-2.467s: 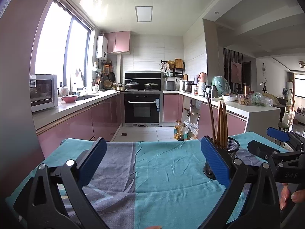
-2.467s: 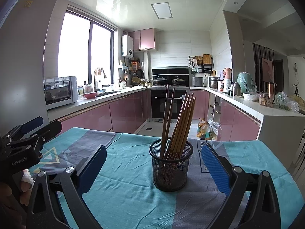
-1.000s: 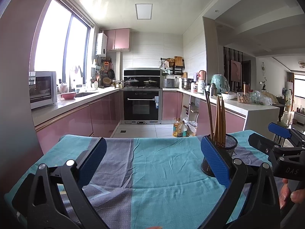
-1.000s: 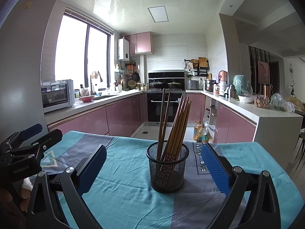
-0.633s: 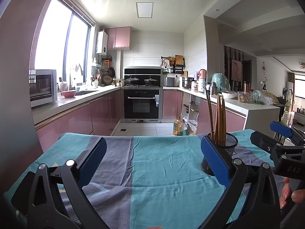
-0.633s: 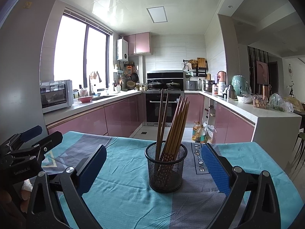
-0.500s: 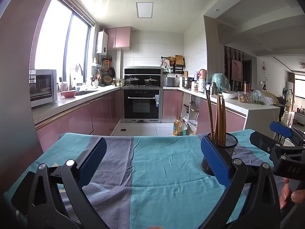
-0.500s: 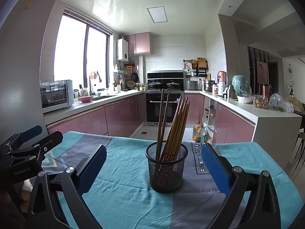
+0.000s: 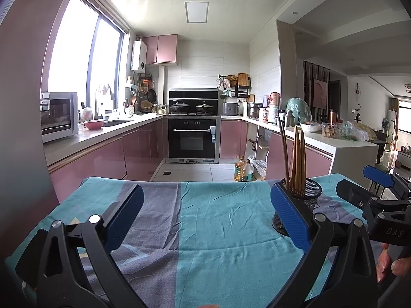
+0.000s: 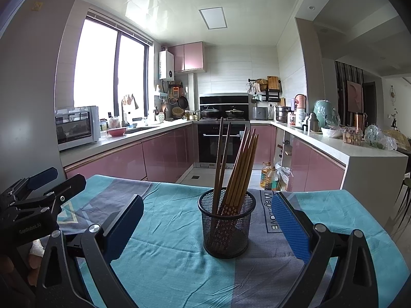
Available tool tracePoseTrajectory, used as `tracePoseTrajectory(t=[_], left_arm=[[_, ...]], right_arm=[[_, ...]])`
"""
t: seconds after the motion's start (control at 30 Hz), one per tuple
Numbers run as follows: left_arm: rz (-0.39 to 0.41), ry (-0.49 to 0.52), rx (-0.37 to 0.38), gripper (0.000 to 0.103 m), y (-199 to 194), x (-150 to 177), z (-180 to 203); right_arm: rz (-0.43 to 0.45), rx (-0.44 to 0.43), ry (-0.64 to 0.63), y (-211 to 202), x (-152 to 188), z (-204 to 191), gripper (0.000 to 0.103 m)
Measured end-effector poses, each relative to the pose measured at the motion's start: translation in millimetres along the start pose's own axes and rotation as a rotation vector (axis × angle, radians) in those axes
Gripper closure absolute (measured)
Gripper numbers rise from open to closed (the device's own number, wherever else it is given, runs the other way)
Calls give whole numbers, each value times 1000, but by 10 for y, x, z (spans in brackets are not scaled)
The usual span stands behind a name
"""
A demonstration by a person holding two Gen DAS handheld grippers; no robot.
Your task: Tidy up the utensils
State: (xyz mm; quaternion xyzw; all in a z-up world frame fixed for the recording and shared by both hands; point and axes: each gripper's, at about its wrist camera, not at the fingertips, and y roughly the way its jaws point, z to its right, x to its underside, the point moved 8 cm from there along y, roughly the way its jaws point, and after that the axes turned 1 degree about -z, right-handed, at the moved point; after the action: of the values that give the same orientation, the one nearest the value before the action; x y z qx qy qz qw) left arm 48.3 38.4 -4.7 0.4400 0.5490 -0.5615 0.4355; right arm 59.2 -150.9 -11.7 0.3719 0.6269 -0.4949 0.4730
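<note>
Left gripper: your left gripper, black plastic frame with flat blue textured pads, has its jaws spread wide with nothing between them; it hovers over bare cloth.
Right gripper: your right gripper, same black frame and blue ribbed pads, also has its jaws wide apart. The holder sits in the gap ahead of the pads, touching neither.
Holder: black wire-mesh cylindrical cup, upright on the cloth, round open rim, see-through lattice wall. In your left view it stands at the right, partly behind the right-hand pad.
Chopsticks: bundle of long slender wooden chopsticks, tan to dark brown, standing in the cup. Most lean right as a tight fan; two darker ones stand nearly vertical on the left. Lower ends show a speckled pattern through the mesh.
Cloth: teal and grey-purple tablecloth, woven, lightly creased, broad colour blocks with a pale triangle motif and printed lettering near the right pad.
Cross view: your right gripper's black body shows at the right edge of the left view, with your fingers on its handle.
Background: glossy pink cabinet fronts, a black glass oven, a white microwave on the pale counter.
</note>
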Motion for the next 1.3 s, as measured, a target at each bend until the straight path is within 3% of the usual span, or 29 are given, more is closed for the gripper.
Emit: tracePoseTrajectory(t=[1.3], left_arm=[[-2, -1, -1, 6, 17, 3, 4]], right_arm=[[3, 0, 11, 23, 8, 51, 7]])
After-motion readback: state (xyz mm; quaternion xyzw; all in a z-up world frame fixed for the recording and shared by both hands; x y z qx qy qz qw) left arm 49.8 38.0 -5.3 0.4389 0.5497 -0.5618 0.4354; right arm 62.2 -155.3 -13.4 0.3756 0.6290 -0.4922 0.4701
